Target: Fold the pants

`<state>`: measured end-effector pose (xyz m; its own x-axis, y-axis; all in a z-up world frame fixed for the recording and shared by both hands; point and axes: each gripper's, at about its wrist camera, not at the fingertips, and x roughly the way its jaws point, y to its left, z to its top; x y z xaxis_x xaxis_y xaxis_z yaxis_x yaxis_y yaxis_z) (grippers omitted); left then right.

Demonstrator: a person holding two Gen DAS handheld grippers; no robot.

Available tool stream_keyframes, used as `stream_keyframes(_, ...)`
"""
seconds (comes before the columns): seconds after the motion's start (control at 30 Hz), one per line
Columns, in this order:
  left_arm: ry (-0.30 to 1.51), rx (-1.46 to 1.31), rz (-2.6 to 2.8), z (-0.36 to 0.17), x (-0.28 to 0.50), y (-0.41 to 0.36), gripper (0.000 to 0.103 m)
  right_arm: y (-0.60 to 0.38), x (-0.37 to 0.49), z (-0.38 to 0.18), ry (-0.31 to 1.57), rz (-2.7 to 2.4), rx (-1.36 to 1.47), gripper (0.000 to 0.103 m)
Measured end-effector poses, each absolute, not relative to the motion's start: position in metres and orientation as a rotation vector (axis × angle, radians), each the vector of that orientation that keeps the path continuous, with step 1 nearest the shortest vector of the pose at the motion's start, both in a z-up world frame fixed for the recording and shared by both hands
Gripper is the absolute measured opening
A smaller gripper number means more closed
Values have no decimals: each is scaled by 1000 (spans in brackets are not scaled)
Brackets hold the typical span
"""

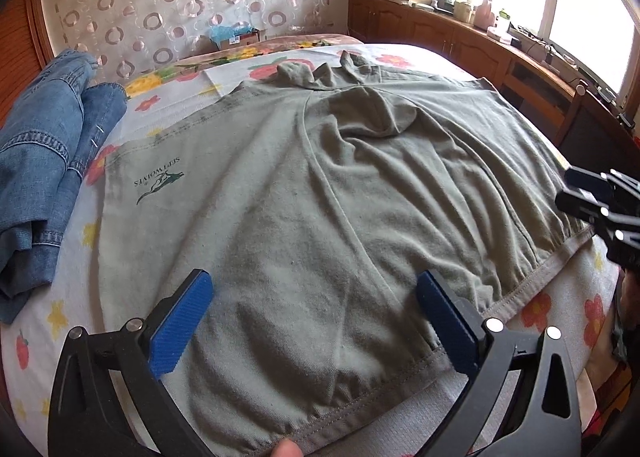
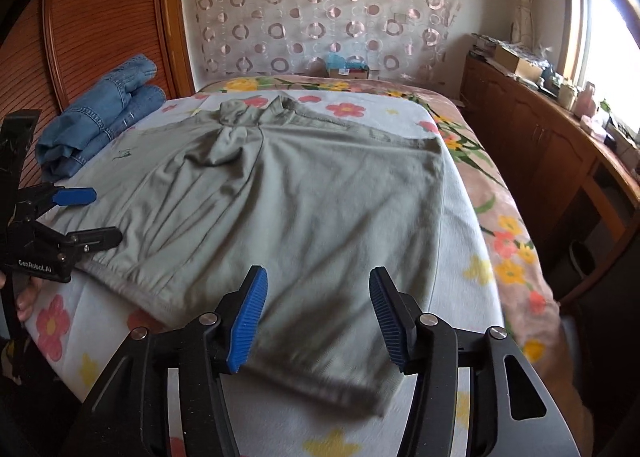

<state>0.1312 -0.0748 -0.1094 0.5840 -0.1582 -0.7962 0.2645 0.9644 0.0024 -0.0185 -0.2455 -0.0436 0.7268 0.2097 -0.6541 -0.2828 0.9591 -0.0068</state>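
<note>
Grey-green pants (image 1: 304, 193) lie spread flat on the bed, waistband toward me, legs bunched at the far end; they also show in the right wrist view (image 2: 304, 193). A small dark logo (image 1: 158, 181) sits on the left part. My left gripper (image 1: 314, 293) is open and empty, hovering over the waistband's left part. It also shows at the left of the right wrist view (image 2: 102, 217). My right gripper (image 2: 318, 301) is open and empty over the waistband's right corner. It shows at the right edge of the left wrist view (image 1: 576, 189).
Folded blue jeans (image 1: 44, 177) lie on the bed's left side, also in the right wrist view (image 2: 100, 117). The floral bedsheet (image 2: 472, 269) covers the bed. A wooden cabinet (image 2: 560, 153) with clutter runs along the right under the window. A wooden wardrobe (image 2: 100, 17) stands at the left.
</note>
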Motion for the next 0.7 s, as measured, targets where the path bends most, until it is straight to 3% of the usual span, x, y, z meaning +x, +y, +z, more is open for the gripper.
stream_keyframes(0.37,923,130,-254,-109,131,-73,102,-249,-32,-54,667,209,-113,76)
stream_keyframes(0.7,861,15,-210,-86,94,-15,100,-229,-35,-57,659,189,-114,77)
